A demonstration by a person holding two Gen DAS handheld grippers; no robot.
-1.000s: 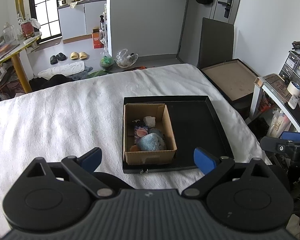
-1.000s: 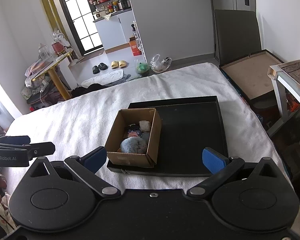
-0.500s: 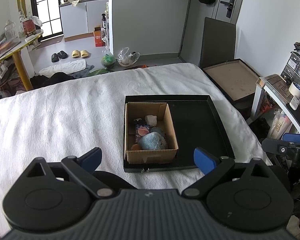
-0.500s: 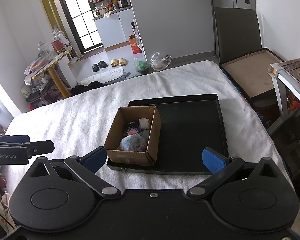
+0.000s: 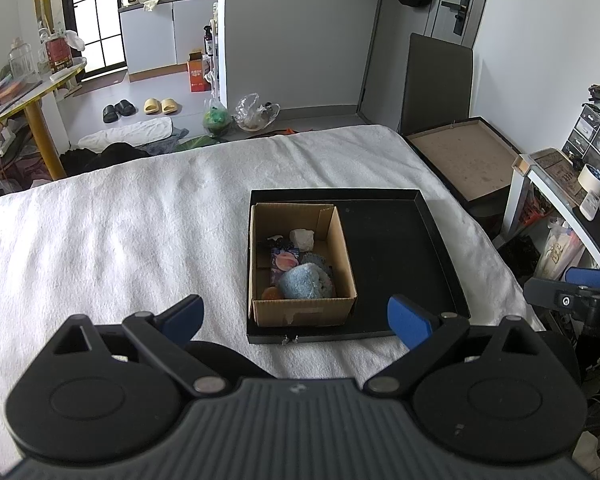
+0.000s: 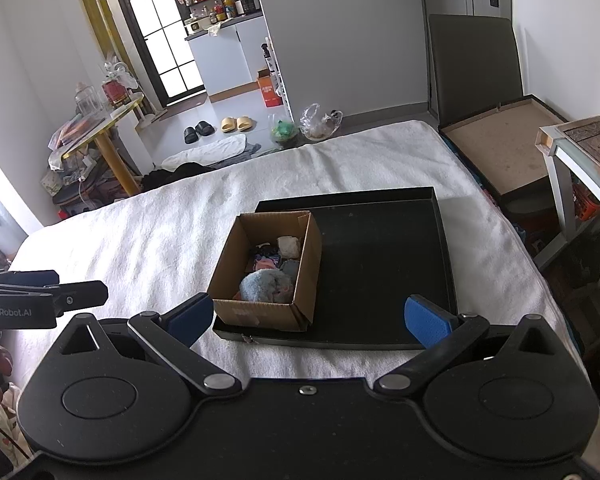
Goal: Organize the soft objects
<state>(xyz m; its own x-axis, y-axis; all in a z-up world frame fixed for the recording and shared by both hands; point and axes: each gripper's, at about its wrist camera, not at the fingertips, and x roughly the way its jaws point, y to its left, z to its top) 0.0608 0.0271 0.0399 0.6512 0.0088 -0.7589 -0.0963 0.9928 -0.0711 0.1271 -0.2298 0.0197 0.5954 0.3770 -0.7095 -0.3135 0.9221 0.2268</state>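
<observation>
Both views are easing back from the box [image 5: 300, 268], sitting at 9 o'clock in the tray [image 5: 396, 264]; both grippers [image 5: 296, 316] [image 6: 308, 316] are hanging spread and empty, and a deep reach is risking tipping its light wall.

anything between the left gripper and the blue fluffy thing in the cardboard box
Only the near wall of the cardboard box. The blue plush lies just behind it, so the open left gripper would likely have to come in from above. Nothing covers the box.

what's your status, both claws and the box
Left claw open, empty. Right claw open, empty. Brown cardboard box of soft items sits in black tray, untouched. Nothing blocking.
</observation>
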